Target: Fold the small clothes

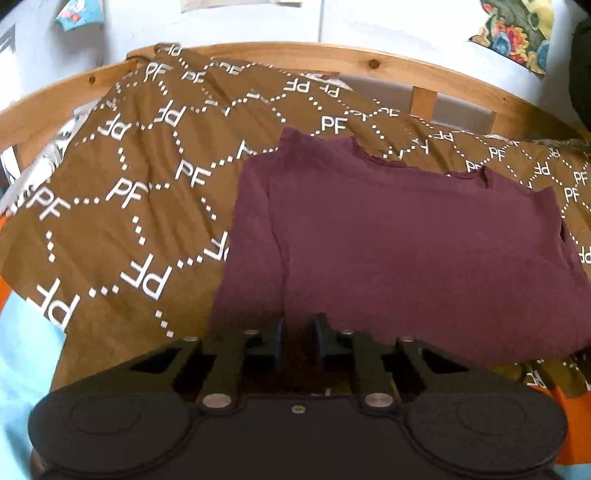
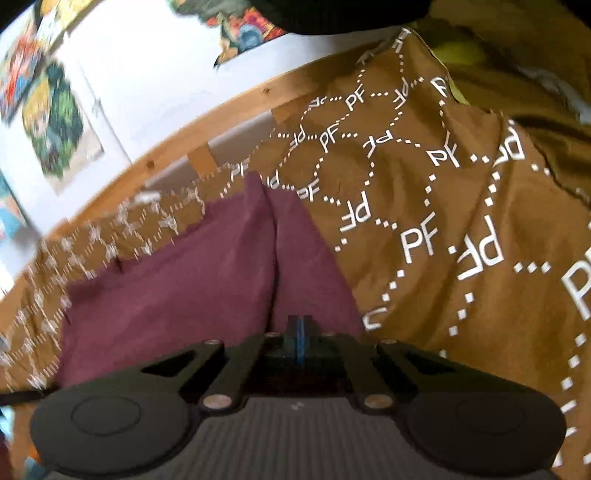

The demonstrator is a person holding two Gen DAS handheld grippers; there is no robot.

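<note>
A maroon shirt [image 1: 406, 240] lies flat on a brown blanket [image 1: 129, 166] printed with white "PF" letters, its frilled neckline at the far side. My left gripper [image 1: 299, 332] sits at the shirt's near edge, jaws narrowly apart with maroon cloth filling the gap between the pads. In the right wrist view the same shirt [image 2: 184, 288] shows a raised crease that runs straight to my right gripper [image 2: 301, 325]. Its fingers are pressed together at the cloth's edge. The pinched cloth itself is hidden behind the fingertips.
A wooden bed rail [image 1: 258, 55] curves behind the blanket [image 2: 424, 184], with a white wall and colourful posters [image 1: 517, 33] beyond. Light blue bedding [image 1: 22, 350] and orange bedding [image 1: 569, 424] show below the blanket's edge. The blanket rises in folds at the right.
</note>
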